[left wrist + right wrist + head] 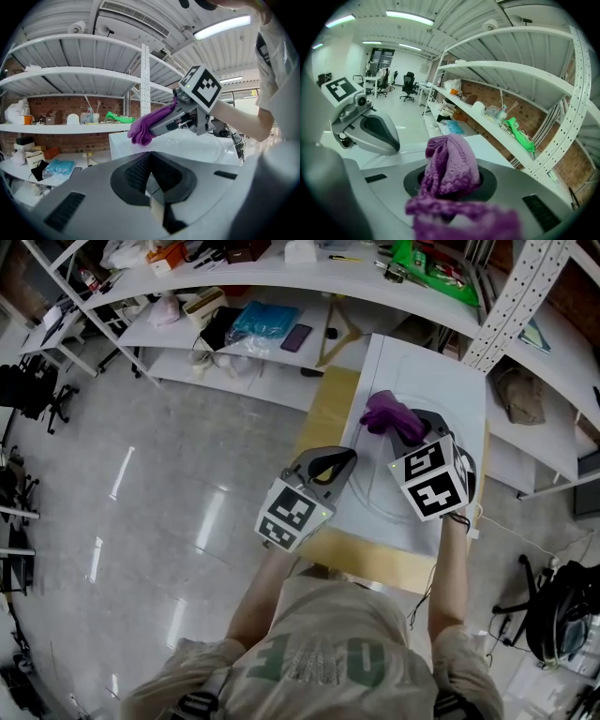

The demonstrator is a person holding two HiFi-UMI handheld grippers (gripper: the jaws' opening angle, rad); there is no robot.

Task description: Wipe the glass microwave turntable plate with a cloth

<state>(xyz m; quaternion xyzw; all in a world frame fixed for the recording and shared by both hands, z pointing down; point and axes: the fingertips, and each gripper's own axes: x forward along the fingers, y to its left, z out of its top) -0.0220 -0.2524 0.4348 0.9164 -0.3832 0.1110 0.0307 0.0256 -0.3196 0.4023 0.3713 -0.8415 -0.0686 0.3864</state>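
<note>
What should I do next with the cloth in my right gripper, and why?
Probably lower the right gripper until the purple cloth presses on the glass plate, then start a short wiping stroke. The gripper is shut on the cloth and holds it over the plate's far side; contact isn't clear. The left gripper sits shut by the near rim.

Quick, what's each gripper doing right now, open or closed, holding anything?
Left gripper: closed, jaws together; whether they pinch the glass plate at its rim cannot be told.
Right gripper: closed on the purple cloth.
</note>
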